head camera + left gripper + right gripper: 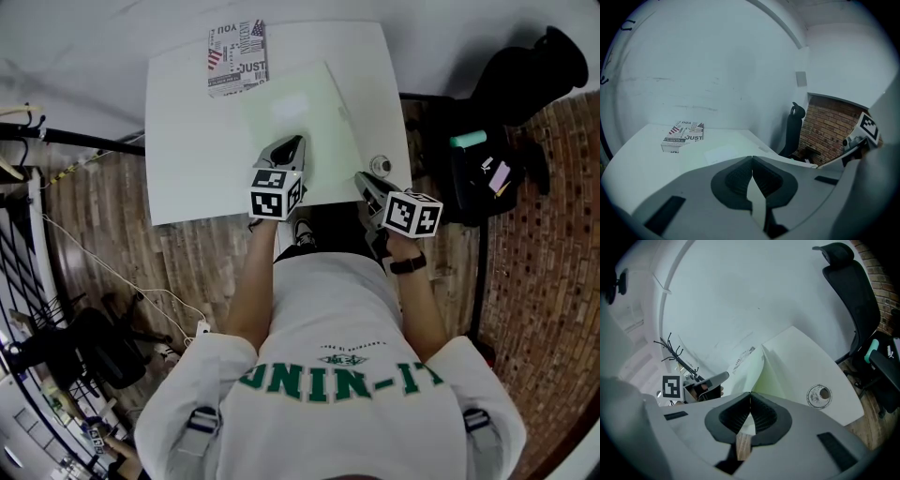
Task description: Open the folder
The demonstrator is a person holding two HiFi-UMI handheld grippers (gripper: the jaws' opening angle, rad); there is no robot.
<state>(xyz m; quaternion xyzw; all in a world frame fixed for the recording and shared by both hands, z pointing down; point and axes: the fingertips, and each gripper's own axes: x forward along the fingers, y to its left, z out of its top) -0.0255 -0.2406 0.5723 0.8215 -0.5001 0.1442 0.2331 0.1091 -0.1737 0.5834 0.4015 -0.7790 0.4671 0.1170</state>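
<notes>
- The left gripper (298,141) has its fingers (740,176) clenched: the ribbed black pads meet at the tips with nothing seen between them. It hangs over the near edge of the folder (295,103).
- The right gripper (362,178) is clenched as well, its fingers (764,416) touching at the tips. They sit just beside the folder's near right corner, at the table's front edge. Whether they pinch any of it cannot be told.
- The folder lies in the middle of the table (187,141), a thin, flat, pale green rectangle turned slightly askew.
- At 11 o'clock from the folder, near the far edge, lies a printed book (237,56) with black lettering and flag patches, well apart from it.
- At 4 o'clock from the folder, a round cable grommet (380,165) is set in the tabletop.
- The table is smooth, white and rectangular.
- It stands on a wood-plank floor (206,253) against a plain white wall.
- At 2 o'clock stands a black office chair (525,75), with a brick wall (553,234) beyond it.
</notes>
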